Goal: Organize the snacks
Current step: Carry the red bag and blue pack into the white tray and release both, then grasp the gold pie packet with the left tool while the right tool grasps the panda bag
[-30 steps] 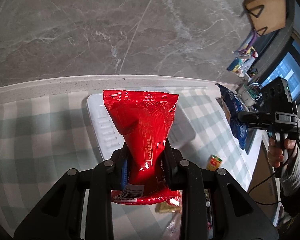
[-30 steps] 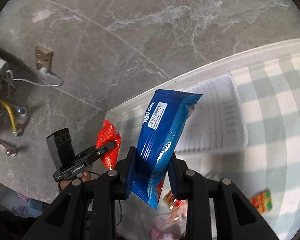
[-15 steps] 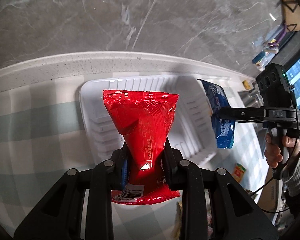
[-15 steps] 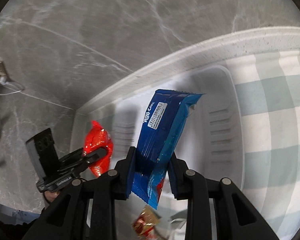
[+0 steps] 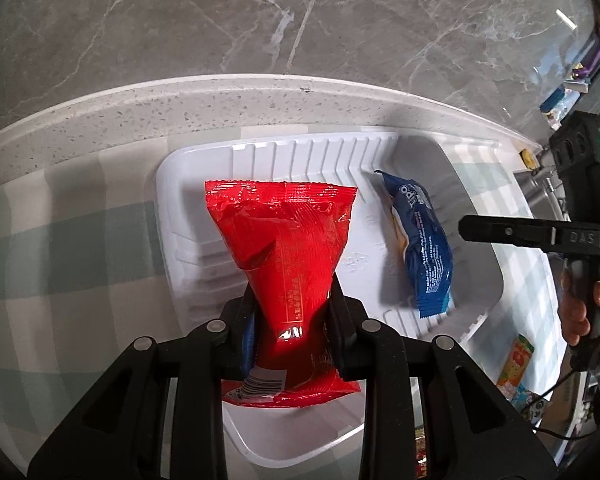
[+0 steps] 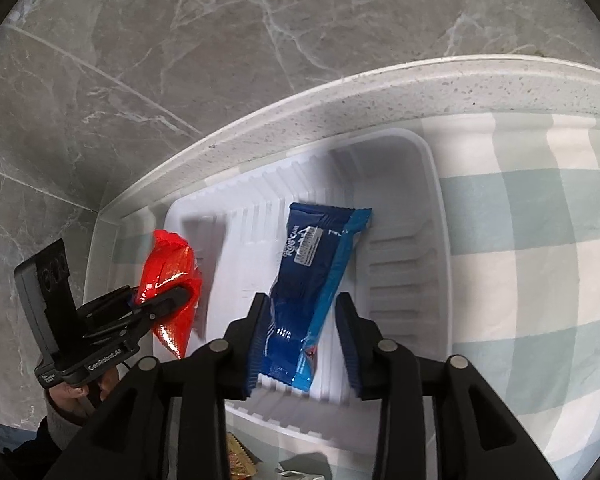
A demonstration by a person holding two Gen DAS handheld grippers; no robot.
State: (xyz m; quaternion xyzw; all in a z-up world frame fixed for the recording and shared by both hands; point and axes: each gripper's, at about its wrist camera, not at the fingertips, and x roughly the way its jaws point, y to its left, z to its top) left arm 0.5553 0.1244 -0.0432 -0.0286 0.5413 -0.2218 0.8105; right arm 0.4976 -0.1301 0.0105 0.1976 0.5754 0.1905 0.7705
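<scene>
A white ribbed tray (image 5: pixel 308 152) sits on the checked cloth by the counter's back edge. My left gripper (image 5: pixel 290 320) is shut on a red snack bag (image 5: pixel 284 248) and holds it upright over the tray's left half. My right gripper (image 6: pixel 302 336) is open over the tray; its jaws stand apart on either side of a blue snack pack (image 6: pixel 312 276). The blue pack (image 5: pixel 420 248) lies in the tray's right half. The red bag also shows in the right wrist view (image 6: pixel 172 276). The tray also shows there (image 6: pixel 428 216).
A grey marble wall (image 5: pixel 260 20) rises right behind the speckled counter edge (image 5: pixel 180 96). Small loose snacks lie on the cloth near the front right (image 5: pixel 514 364). A gold-wrapped snack (image 6: pixel 240 456) lies below the tray.
Both grippers moved forward over the tray. My right gripper opened and let go of the blue pack, which now lies in the tray. My left gripper still holds the red bag.
</scene>
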